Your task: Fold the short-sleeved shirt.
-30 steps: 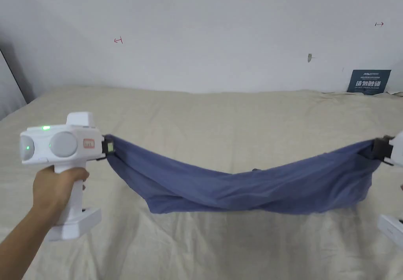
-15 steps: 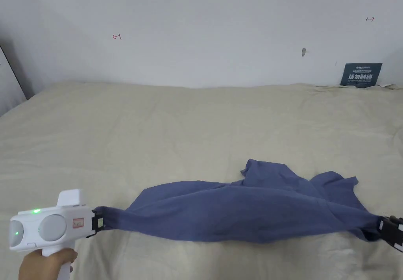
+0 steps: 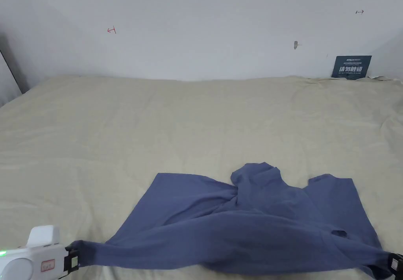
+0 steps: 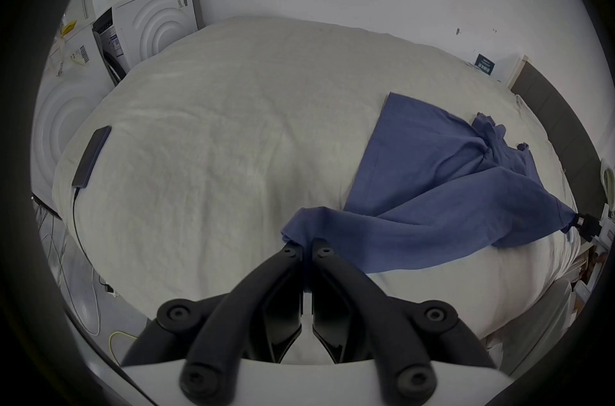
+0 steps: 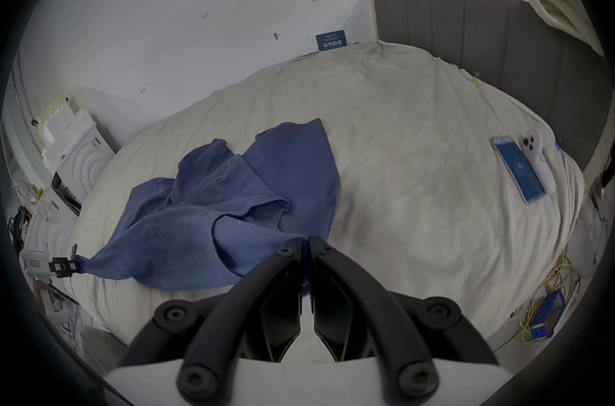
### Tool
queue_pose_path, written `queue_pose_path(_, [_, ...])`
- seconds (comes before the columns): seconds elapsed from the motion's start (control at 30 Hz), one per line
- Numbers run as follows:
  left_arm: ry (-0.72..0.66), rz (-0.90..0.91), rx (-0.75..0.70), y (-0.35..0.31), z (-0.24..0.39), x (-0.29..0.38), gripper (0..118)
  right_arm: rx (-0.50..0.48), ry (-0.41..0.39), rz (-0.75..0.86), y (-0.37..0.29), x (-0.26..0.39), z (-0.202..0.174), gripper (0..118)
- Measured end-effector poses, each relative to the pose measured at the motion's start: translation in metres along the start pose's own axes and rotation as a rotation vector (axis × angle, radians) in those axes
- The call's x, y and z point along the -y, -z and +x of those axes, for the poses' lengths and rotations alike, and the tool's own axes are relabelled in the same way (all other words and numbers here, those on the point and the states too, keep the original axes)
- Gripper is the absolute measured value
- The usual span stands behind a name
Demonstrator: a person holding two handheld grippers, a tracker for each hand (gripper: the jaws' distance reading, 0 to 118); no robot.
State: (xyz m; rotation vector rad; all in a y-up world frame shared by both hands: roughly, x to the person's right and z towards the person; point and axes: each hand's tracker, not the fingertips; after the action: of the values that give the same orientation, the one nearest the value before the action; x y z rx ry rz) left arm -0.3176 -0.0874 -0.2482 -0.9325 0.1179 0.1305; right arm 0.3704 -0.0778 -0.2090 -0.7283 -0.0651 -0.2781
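With the blue short-sleeved shirt [image 3: 252, 229] spread over the near part of the bed [image 3: 196, 127], the person holds its near edge stretched between 2 tools, probably so the cloth lands flat rather than bunched. The left tool [image 4: 306, 248] has its jaws closed on a gathered corner of the shirt, and the right tool [image 5: 304, 242] is likewise clamped on the opposite corner; in the head view each sits low at the bed's near edge, well apart from the other. The far half of the shirt lies on the bed, yet its middle is rumpled, with a raised twist of fabric near the centre. Judging by this, the laying-out step is nearly done and no fold is made yet. The crumpled middle likely needs smoothing first, or any fold would trap creases.
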Motion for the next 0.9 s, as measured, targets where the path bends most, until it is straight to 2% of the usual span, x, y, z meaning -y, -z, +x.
queue_pose_path(0.43, [-0.022,-0.084,-0.027,0.007,-0.006,0.038,2,0.068,0.032,-0.141,0.008,0.048,0.019,1])
queue_pose_path(0.73, [0.021,-0.164,-0.067,0.032,0.015,0.046,2,0.137,-0.024,-0.222,0.032,0.052,0.006,2])
queue_pose_path(0.77, [0.022,-0.165,-0.068,0.032,0.014,0.046,4,0.141,-0.026,-0.219,0.03,0.05,0.005,3])
queue_pose_path(0.83, [0.018,-0.165,-0.068,0.03,0.015,0.043,19,0.142,-0.032,-0.206,0.025,0.044,0.003,7])
queue_pose_path(0.9, [0.007,-0.162,-0.065,0.027,0.015,0.041,52,0.143,-0.04,-0.193,0.02,0.039,0.0,32])
